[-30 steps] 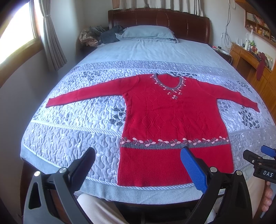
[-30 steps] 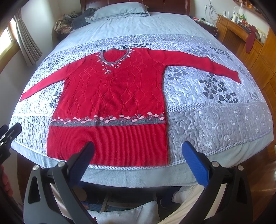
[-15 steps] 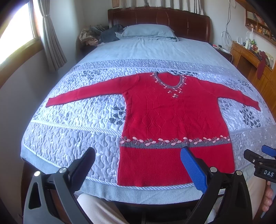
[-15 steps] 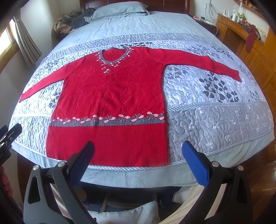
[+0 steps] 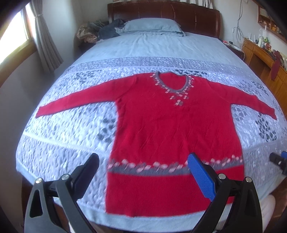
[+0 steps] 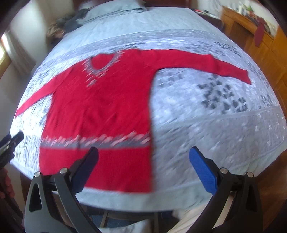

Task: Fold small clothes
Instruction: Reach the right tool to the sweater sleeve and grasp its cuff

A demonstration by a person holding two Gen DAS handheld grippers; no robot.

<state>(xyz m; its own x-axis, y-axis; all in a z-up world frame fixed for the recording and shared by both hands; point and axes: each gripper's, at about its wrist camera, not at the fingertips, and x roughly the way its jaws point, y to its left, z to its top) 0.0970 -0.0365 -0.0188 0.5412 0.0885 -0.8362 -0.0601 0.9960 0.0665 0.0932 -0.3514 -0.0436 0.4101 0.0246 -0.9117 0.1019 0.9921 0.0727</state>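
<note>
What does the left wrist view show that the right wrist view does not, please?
Only the left view shows the headboard, the whole pillow and the left sleeve to its cuff. Only the right view shows floor past the bed's near corner. Both show the red sweater flat on the quilt, each gripper open above its hem.

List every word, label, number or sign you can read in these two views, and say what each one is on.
None can be read.
The red sweater carries only a knitted flower band, no lettering.
The right gripper's body, at the edge of the left wrist view, shows no readable marking.
Items on the wooden shelf are too small and blurred to read.
The right wrist view is motion-blurred throughout.
</note>
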